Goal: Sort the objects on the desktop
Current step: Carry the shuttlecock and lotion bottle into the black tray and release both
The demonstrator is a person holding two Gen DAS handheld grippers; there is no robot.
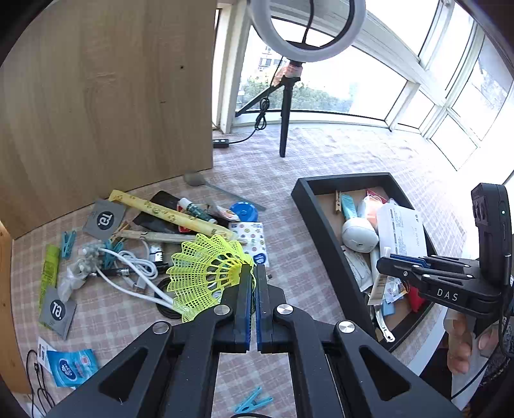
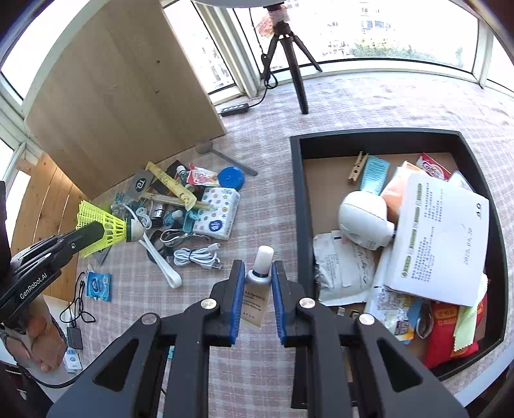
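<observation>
Domestic glazed balcony room: checked tablecloth point(image 2: 369, 106), wraparound windows point(image 1: 456, 106), ring light point(image 1: 305, 29) on tripod, wooden board point(image 1: 106, 96)

Open strip of worktop point(image 2: 266, 199) runs between clutter pile point(image 2: 180, 205) and black tray point(image 2: 300, 205); wide enough for a hand-held gripper; bare cloth also beyond tray toward windows; tripod leg point(image 2: 298, 86) stands in far lane; wooden panel point(image 2: 122, 96) walls off pile's back; tray's near half heaped, only far-left corner point(image 2: 324, 170) shows bare floor.
</observation>
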